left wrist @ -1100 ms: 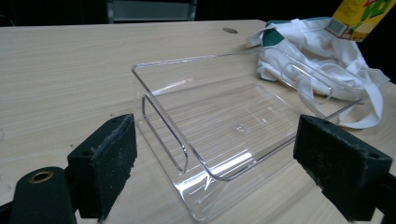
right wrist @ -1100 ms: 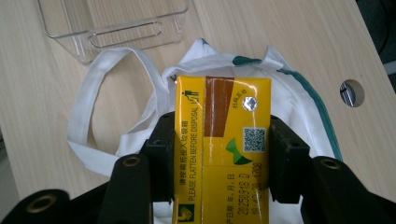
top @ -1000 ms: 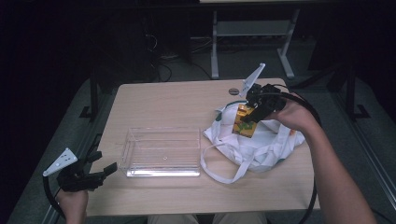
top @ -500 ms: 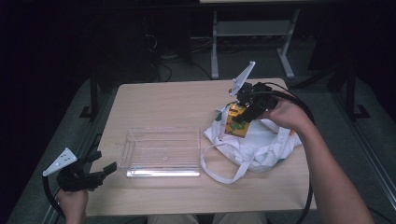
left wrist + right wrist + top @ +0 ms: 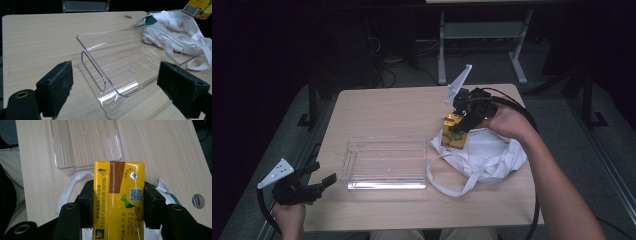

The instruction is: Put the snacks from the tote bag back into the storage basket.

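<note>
A yellow drink carton [image 5: 453, 131] hangs above the left edge of a white cloth bag [image 5: 484, 152], with my right gripper [image 5: 464, 122] shut on it. In the right gripper view the carton [image 5: 119, 200] is clamped between both black jaws, its printed top face toward the camera. A clear plastic tray [image 5: 384, 162] lies empty at the table's middle, just left of the bag. My left gripper [image 5: 319, 182] is open beyond the table's front left corner, its fingers pointing at the tray [image 5: 130, 70]. The carton's corner [image 5: 198, 8] shows at the top right of the left gripper view.
The wooden table [image 5: 377, 107] has a round cable hole [image 5: 198, 201] near its far right. The bag's loose handles [image 5: 452, 180] trail toward the front edge. A metal frame [image 5: 482, 35] stands on the dark floor behind the table.
My right gripper has carried the carton up and to the left, from over the bag's middle to its left edge near the tray. The left gripper has stayed put.
</note>
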A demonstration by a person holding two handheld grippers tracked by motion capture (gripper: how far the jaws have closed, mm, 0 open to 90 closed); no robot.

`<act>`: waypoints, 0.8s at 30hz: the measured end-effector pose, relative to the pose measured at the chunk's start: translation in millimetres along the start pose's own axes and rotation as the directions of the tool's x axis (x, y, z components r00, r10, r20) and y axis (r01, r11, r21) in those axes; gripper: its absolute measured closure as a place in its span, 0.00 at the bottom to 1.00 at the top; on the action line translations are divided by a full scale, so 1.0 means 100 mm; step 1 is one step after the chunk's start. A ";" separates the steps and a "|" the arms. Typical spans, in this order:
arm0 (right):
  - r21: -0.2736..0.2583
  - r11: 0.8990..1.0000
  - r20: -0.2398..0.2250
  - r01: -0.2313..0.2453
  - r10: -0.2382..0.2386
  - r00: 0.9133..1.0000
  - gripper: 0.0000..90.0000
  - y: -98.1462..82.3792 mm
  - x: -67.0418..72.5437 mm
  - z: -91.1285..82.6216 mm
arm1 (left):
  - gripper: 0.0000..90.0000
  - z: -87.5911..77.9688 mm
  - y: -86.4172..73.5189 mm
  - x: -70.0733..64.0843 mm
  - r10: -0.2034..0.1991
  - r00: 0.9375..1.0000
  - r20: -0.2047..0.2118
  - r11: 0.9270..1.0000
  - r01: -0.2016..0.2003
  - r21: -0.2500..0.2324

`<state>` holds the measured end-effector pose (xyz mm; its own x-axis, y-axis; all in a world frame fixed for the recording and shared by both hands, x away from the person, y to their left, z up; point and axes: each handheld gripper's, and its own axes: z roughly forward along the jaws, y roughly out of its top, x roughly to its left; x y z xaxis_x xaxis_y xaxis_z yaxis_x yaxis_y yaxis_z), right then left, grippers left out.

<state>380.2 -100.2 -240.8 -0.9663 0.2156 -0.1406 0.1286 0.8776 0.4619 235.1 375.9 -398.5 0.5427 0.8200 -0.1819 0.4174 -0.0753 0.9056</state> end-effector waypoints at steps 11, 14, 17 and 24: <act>-0.009 0.999 -0.027 0.043 -0.043 0.999 0.58 0.20 0.09 0.07 | 0.14 -0.01 0.00 0.00 0.004 1.000 -0.019 1.000 -0.004 0.000; -0.010 0.998 -0.036 0.055 -0.056 0.998 0.58 0.25 0.10 0.09 | 0.14 -0.01 0.00 0.01 0.005 1.000 -0.020 1.000 -0.005 -0.001; -0.003 0.998 -0.041 0.067 -0.067 0.997 0.58 0.32 0.13 0.12 | 0.14 -0.01 0.00 0.01 0.004 1.000 -0.021 1.000 -0.004 0.000; -0.001 0.995 -0.062 0.103 -0.103 0.993 0.58 0.47 0.19 0.19 | 0.14 -0.01 0.00 0.01 0.007 1.000 -0.026 1.000 -0.007 -0.003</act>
<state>372.0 -46.5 -238.8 -0.9864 0.0969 -0.1325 0.0280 0.8947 0.4458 234.7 377.6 -398.3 0.5263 0.8340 -0.1659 0.4117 -0.0791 0.9079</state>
